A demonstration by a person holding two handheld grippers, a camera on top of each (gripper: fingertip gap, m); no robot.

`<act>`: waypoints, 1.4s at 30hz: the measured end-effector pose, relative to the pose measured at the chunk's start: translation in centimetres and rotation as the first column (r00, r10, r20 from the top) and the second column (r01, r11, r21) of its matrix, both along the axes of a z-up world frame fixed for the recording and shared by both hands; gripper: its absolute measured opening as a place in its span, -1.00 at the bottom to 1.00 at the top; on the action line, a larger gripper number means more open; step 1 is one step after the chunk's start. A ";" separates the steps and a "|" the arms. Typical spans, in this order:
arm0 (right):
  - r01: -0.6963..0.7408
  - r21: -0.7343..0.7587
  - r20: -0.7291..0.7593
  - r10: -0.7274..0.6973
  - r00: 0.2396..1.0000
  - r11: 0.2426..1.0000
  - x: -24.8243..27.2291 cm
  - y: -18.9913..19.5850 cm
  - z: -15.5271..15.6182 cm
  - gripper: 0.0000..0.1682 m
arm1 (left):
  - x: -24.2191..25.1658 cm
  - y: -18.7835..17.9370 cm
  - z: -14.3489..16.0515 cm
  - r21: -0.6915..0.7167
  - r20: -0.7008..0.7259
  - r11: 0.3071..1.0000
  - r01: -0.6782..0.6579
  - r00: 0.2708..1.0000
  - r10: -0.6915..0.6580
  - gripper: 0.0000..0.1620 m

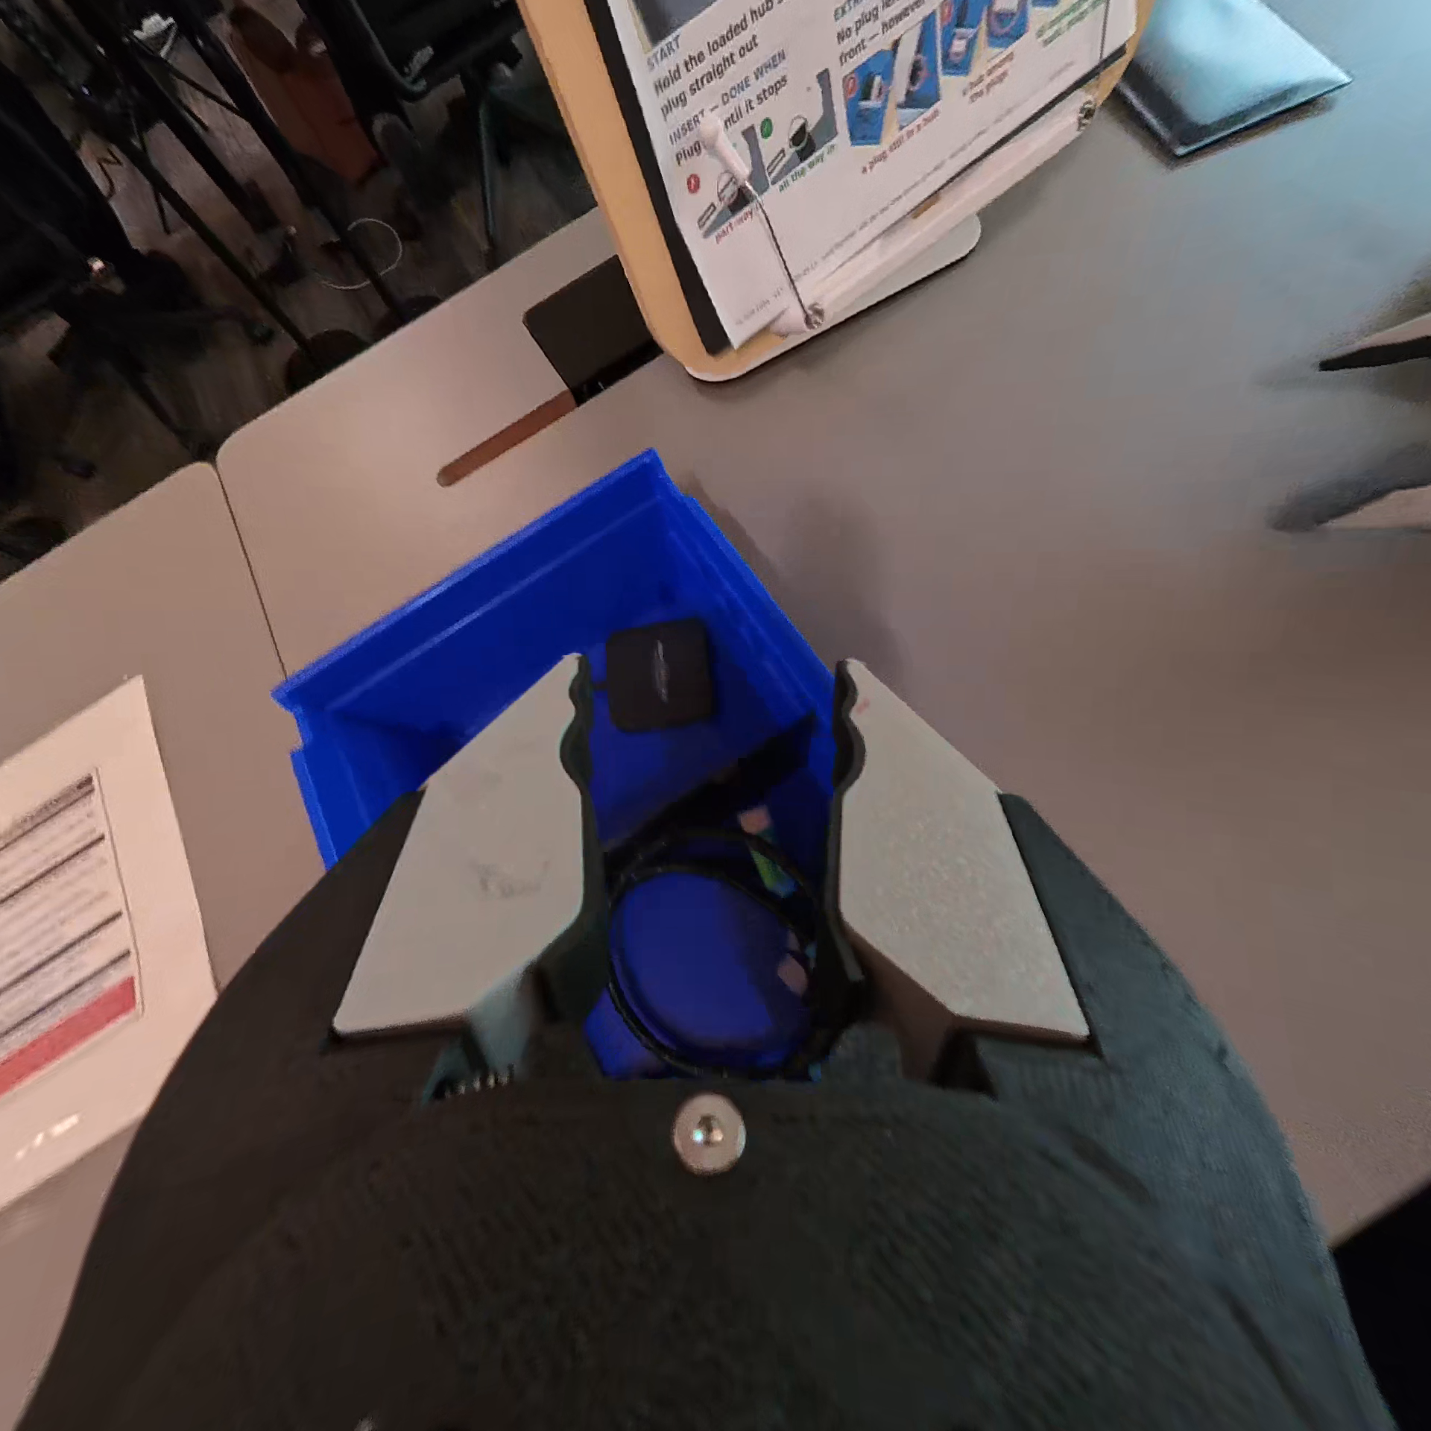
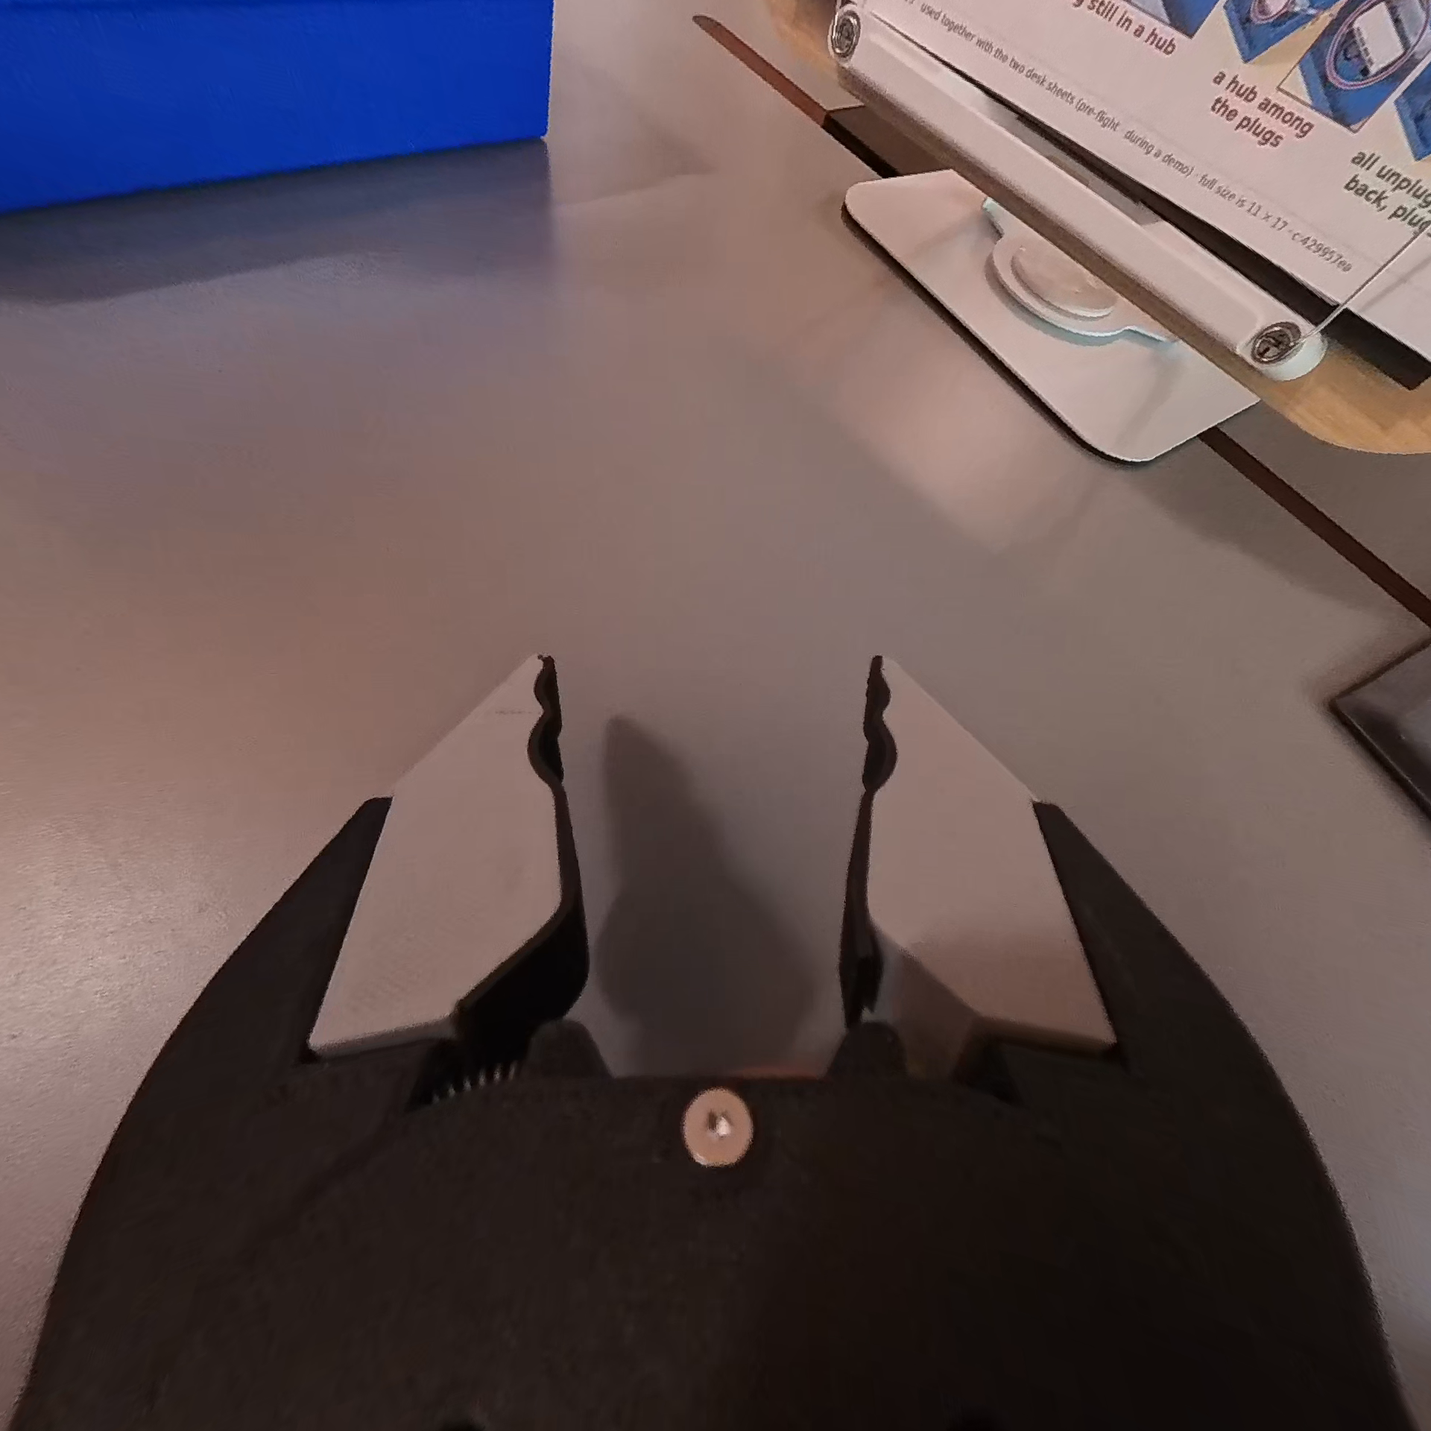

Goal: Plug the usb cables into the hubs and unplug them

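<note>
Left gripper (image 1: 708, 674) released above blue bin (image 1: 464, 619) holding coiled black cable (image 1: 697, 852); right gripper (image 2: 708, 666) released over bare grey table (image 2: 542, 464).

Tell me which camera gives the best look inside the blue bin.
The left wrist view. It looks down into the blue bin, past the open left gripper, showing a small black square item and a coiled black cable inside. The right wrist view catches only the bin's outer wall, top left.

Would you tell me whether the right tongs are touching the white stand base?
Apart. The right wrist view shows bare grey table between the open right tongs and the white stand base.
</note>
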State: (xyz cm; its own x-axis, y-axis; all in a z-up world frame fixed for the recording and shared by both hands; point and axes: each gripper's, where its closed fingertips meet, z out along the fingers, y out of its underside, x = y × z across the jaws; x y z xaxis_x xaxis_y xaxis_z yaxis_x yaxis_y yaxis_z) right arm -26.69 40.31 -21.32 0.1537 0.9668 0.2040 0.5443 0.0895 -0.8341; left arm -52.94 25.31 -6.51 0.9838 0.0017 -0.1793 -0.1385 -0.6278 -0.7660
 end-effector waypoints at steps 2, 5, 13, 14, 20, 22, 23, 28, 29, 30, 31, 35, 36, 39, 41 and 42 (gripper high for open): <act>0.010 -0.003 0.001 -0.010 1.000 1.000 0.1 0.1 0.0 -0.09 | 0.0 2.0 -0.4 0.008 0.002 0.999 0.038 0.999 -0.038 -0.25; 0.034 -0.009 -0.012 -0.034 0.999 0.999 0.3 0.4 0.3 -0.09 | -0.4 3.8 -1.6 0.011 -0.027 0.996 0.092 0.995 -0.092 -0.26; 0.049 -0.081 -0.050 -0.053 0.997 0.995 0.0 1.2 0.3 -0.12 | -2.0 5.7 -6.6 -0.132 0.076 0.962 0.239 0.970 -0.231 -0.36; 0.050 -0.089 -0.053 -0.055 0.997 0.995 -0.1 1.3 0.3 -0.12 | -2.5 5.9 -7.1 -0.153 0.068 0.959 0.240 0.970 -0.232 -0.35; 0.040 -0.094 -0.047 -0.045 0.998 0.995 -0.2 1.1 0.2 -0.10 | -4.9 6.9 -10.3 -0.251 0.093 0.943 0.219 0.975 -0.202 -0.34; 0.024 -0.090 -0.043 -0.028 0.999 0.996 -0.3 0.7 0.2 -0.10 | -5.2 7.1 -11.4 -0.297 0.121 0.931 0.213 0.975 -0.184 -0.33; 0.015 -0.088 -0.041 -0.019 0.999 0.996 -0.3 0.4 0.1 -0.10 | -5.6 7.1 -11.8 -0.320 0.125 0.926 0.201 0.978 -0.169 -0.35; -0.018 -0.058 -0.033 0.016 0.999 0.998 -0.4 -0.7 0.1 -0.10 | -5.8 7.0 -12.5 -0.363 0.166 0.918 0.158 0.981 -0.103 -0.39; -0.022 -0.056 -0.034 0.020 0.999 0.998 -0.4 -0.8 0.2 -0.10 | -5.7 6.9 -12.3 -0.358 0.168 0.923 0.144 0.982 -0.088 -0.38; -0.026 -0.058 -0.037 0.024 0.999 0.998 -0.4 -1.0 0.3 -0.10 | -5.7 6.8 -12.1 -0.354 0.168 0.926 0.129 0.983 -0.073 -0.38; -0.031 -0.061 -0.042 0.028 0.999 0.998 -0.4 -1.1 0.4 -0.10 | -5.6 6.6 -11.9 -0.352 0.167 0.929 0.115 0.984 -0.059 -0.38; -0.038 -0.057 -0.058 0.034 0.998 0.998 -0.4 -1.4 0.8 -0.10 | -5.2 5.0 -10.5 -0.350 0.149 0.935 0.059 0.989 -0.006 -0.40; -0.034 -0.050 -0.058 0.031 0.998 0.998 -0.4 -1.3 0.9 -0.10 | -5.0 4.5 -10.0 -0.353 0.142 0.934 0.049 0.990 0.001 -0.40; -0.015 -0.035 -0.066 0.012 0.998 0.999 -0.3 -0.8 1.1 -0.12 | -4.6 2.7 -8.1 -0.354 0.106 0.935 0.018 0.994 0.021 -0.41; 0.002 -0.038 -0.072 -0.004 0.997 0.999 -0.1 -0.3 1.2 -0.12 | -3.8 1.6 -6.9 -0.351 0.106 0.936 0.021 0.994 0.017 -0.48; 0.009 -0.043 -0.074 -0.012 0.997 0.999 0.0 -0.1 1.2 -0.12 | -3.3 1.2 -6.4 -0.350 0.114 0.936 0.032 0.993 0.009 -0.55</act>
